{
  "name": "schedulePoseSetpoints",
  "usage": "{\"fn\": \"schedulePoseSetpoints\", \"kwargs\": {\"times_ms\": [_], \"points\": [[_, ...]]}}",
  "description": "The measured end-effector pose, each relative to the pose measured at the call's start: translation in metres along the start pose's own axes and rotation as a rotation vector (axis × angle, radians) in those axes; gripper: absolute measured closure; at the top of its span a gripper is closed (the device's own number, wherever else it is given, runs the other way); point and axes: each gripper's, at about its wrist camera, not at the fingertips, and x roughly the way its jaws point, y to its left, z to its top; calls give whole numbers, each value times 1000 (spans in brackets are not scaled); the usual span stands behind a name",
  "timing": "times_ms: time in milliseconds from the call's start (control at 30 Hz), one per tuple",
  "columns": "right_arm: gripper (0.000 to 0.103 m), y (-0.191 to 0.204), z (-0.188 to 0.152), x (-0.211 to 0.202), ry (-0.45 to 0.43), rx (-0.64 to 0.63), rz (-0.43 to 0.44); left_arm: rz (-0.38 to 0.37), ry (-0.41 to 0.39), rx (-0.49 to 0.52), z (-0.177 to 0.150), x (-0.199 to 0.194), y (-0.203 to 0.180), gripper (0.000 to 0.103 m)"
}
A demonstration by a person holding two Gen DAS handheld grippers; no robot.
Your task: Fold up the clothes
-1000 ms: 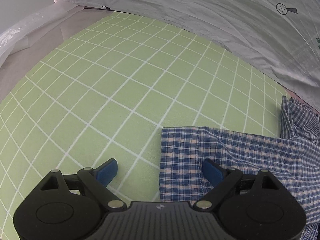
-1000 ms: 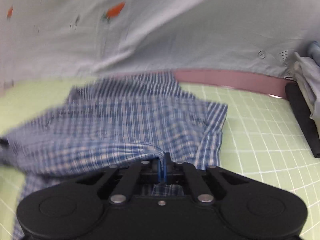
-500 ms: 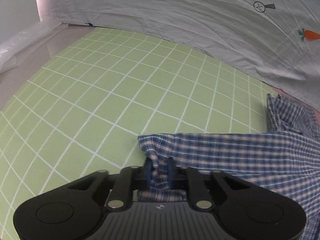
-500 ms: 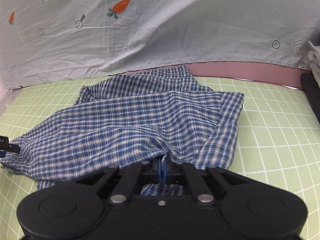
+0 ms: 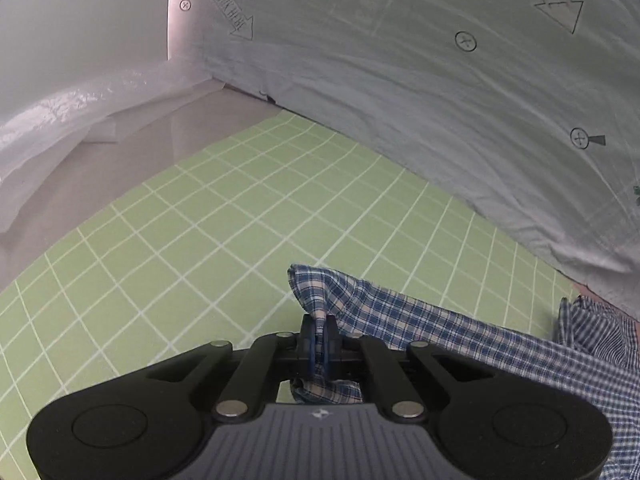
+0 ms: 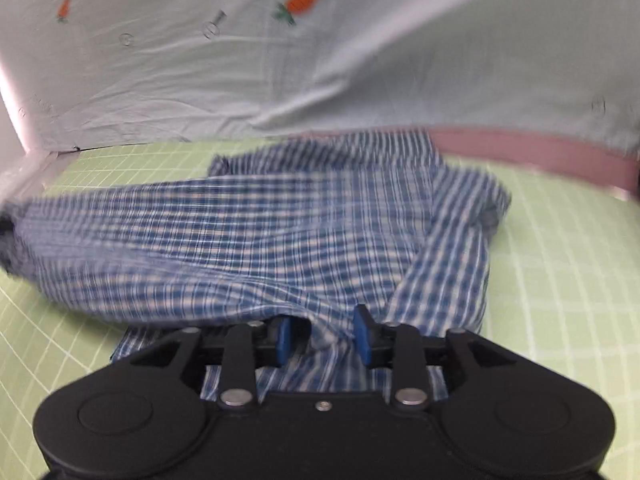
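Note:
A blue and white checked shirt lies spread on the green grid mat. In the left wrist view my left gripper is shut on a corner of the shirt and holds it lifted above the mat; the cloth stretches away to the right. In the right wrist view my right gripper is open, its blue pads apart with a fold of the shirt lying loose between them. The view is motion-blurred.
A pale sheet with carrot and arrow prints hangs behind the mat, seen too in the left wrist view. Crinkled clear plastic lies at the mat's far left. A pink table edge runs behind the shirt.
My left gripper closed on the shirt corner and has lifted it. My right gripper, shut on the shirt before, has opened and let the fold go.

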Motion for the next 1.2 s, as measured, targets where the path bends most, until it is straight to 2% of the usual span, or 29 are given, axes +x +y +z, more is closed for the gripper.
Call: {"fn": "schedulePoseSetpoints", "kwargs": {"times_ms": [100,233,400,533,700,800,900,933,967,1000,1200], "points": [[49,-11,0,-15,-31,32,1,12,15,8,-6,5,3,99],[44,-40,-2,-33,-55,145,21,23,25,15,-12,9,5,98],[43,-74,-8,-38,-66,270,-34,21,41,18,-14,13,6,98],[43,-103,5,-16,-71,400,-15,23,63,29,-16,18,7,98],[44,-140,38,34,-70,541,33,24,89,39,-17,24,7,97],[44,-155,51,61,-36,572,78,28,95,41,-17,27,7,97],[45,-158,62,81,-2,535,111,38,100,40,-15,29,7,95],[49,-159,65,84,-1,519,117,40,99,46,-15,30,6,94],[68,-159,67,87,-2,506,129,40,98,50,-15,30,5,94],[97,-161,70,91,3,492,152,39,98,57,-14,31,4,94],[100,-161,96,112,7,371,116,30,99,90,-13,35,-1,94]]}}
